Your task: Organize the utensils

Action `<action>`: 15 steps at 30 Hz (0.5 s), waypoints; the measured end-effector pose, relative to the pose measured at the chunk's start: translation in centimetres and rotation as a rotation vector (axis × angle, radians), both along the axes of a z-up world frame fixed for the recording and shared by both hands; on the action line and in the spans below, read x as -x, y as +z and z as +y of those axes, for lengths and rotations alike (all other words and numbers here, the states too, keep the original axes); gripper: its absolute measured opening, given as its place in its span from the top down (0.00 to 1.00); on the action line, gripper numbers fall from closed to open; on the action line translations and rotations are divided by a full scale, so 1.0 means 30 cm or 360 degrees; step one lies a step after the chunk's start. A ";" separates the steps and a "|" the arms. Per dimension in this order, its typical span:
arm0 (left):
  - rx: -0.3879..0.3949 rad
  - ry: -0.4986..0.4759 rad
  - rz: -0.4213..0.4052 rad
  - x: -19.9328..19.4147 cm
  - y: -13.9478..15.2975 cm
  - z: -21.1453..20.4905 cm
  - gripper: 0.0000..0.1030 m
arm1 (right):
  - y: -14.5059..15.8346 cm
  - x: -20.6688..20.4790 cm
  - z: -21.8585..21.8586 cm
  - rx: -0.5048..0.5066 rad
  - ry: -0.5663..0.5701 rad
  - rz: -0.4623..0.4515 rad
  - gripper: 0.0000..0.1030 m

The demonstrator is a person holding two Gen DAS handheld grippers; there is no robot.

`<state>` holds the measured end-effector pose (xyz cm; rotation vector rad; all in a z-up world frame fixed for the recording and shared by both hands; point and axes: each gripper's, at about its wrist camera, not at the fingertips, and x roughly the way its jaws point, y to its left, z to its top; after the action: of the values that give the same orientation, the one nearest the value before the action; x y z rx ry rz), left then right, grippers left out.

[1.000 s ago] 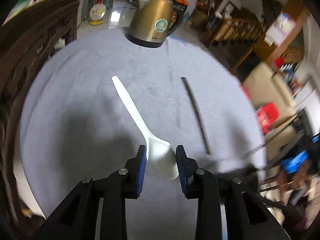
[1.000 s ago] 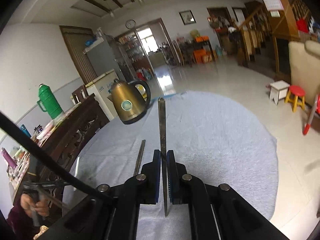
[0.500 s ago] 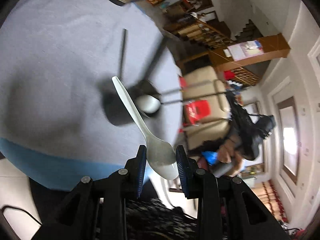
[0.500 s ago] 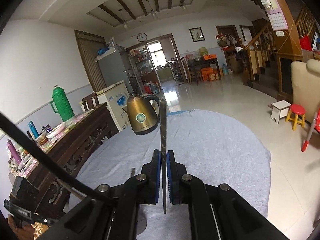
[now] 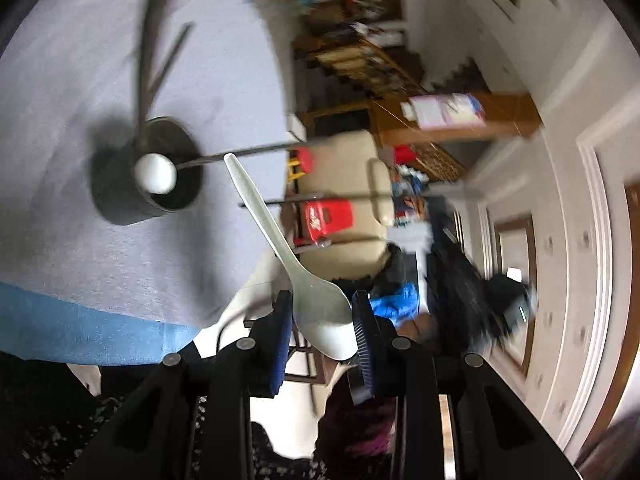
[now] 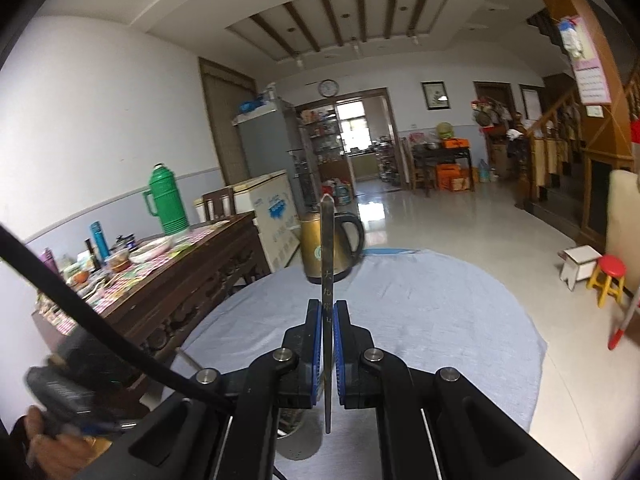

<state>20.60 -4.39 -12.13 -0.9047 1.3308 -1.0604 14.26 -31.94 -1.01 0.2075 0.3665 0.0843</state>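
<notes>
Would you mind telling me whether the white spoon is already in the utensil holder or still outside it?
Outside. The white spoon is gripped by its bowl in the left gripper, its handle in the air beside the dark utensil holder, which already holds other utensils.

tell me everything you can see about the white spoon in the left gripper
The white spoon looks like smooth, matte plastic, in one piece: a broad oval bowl and a long slim handle that tapers to a rounded tip. The left gripper grips the bowl between its blue pads, shut on it. The handle juts forward and up-left, its tip near the dark utensil holder on the grey cloth. Nothing else visibly touches it.
</notes>
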 end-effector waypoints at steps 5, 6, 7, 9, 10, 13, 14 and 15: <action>-0.0012 0.0129 0.0076 -0.050 -0.049 0.020 0.70 | 0.007 -0.019 0.042 -0.0008 0.0063 -0.0014 0.94; -0.0008 0.0142 0.0075 -0.056 -0.048 0.022 0.70 | 0.007 -0.025 0.049 -0.0014 0.0072 -0.0015 0.94; -0.0012 0.0155 0.0074 -0.060 -0.045 0.023 0.70 | 0.008 -0.031 0.050 -0.0019 0.0079 -0.0016 0.94; -0.0004 0.0175 0.0089 -0.075 -0.055 0.023 0.70 | 0.006 -0.044 0.057 -0.0038 0.0096 -0.0015 0.94; 0.0003 0.0186 0.0110 -0.087 -0.066 0.010 0.70 | 0.003 -0.052 0.064 -0.0044 0.0104 -0.0014 0.94; 0.0006 0.0217 0.0206 -0.111 -0.116 0.004 0.70 | -0.006 -0.081 0.090 -0.0052 0.0131 -0.0005 0.94; 0.0009 0.0218 0.0240 -0.117 -0.133 0.004 0.70 | -0.012 -0.092 0.102 -0.0041 0.0140 0.0003 0.94; 0.0011 0.0217 0.0274 -0.121 -0.150 0.001 0.70 | -0.018 -0.103 0.113 -0.0029 0.0146 0.0014 0.94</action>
<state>24.24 -4.37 -16.63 -1.0964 1.3858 -0.8984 17.36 -28.56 -1.53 0.2091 0.3843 0.1773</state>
